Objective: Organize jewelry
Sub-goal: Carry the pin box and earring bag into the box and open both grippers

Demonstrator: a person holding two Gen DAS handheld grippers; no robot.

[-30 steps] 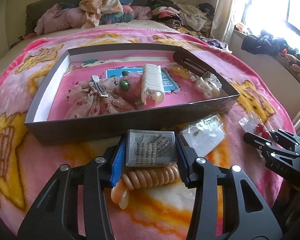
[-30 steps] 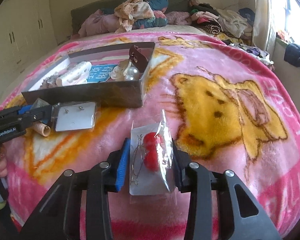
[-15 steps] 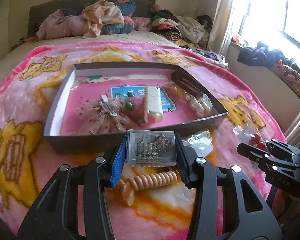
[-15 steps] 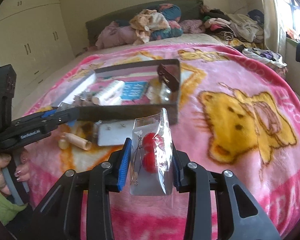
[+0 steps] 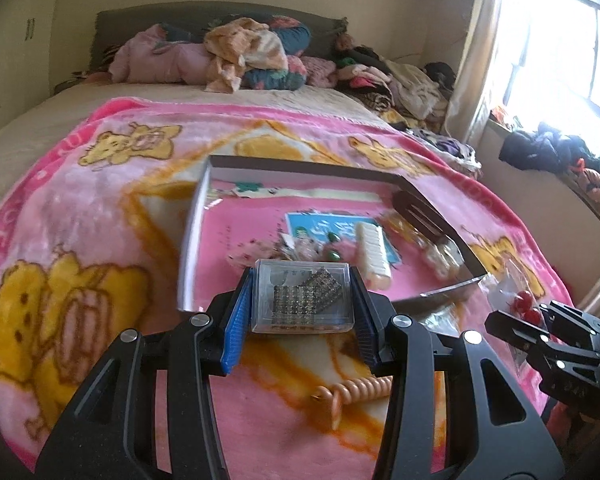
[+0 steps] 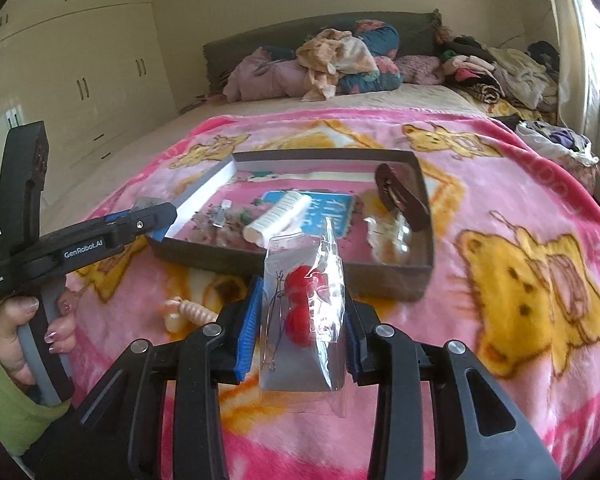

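Presently the left tongs [image 5: 303, 300] are clamped on a clear plastic case [image 5: 302, 298] holding dark studded jewelry, its side walls pressed between the blue pads [image 5: 236, 322]; the case hangs above the near wall of the grey tray [image 5: 192, 240]. Right tongs [image 6: 300, 320] are clamped on a clear packet [image 6: 304, 312] with red bead earrings inside, held upright above the blanket [image 6: 520, 208], just short of the tray's near wall [image 6: 204, 254]. In the left wrist view the right tongs [image 5: 540, 320] appear at the right edge with the packet's red beads showing; in the right wrist view the left tongs [image 6: 156, 216] reach over the tray's left corner, a hand [image 6: 24, 332] in a green sleeve gripping their handle. Below and between both tongs a peach spiral hair tie [image 5: 352, 394] lies on the pink bear-print blanket, outside the tray. Inside the tray: a white ribbed hair clip [image 5: 374, 252], a dark brown barrette [image 6: 400, 196] leaning on the right wall, clear crumpled items [image 6: 392, 236] near the front right corner, green beads and small silver clips mid-floor, a blue printed card [image 6: 324, 212] beneath. A second clear packet lies against the tray's outer near wall, mostly hidden by the left tongs. Beyond: piled clothes [image 5: 244, 56] at the headboard, wardrobe doors [image 6: 80, 72] left, bright window [image 5: 560, 40] right.
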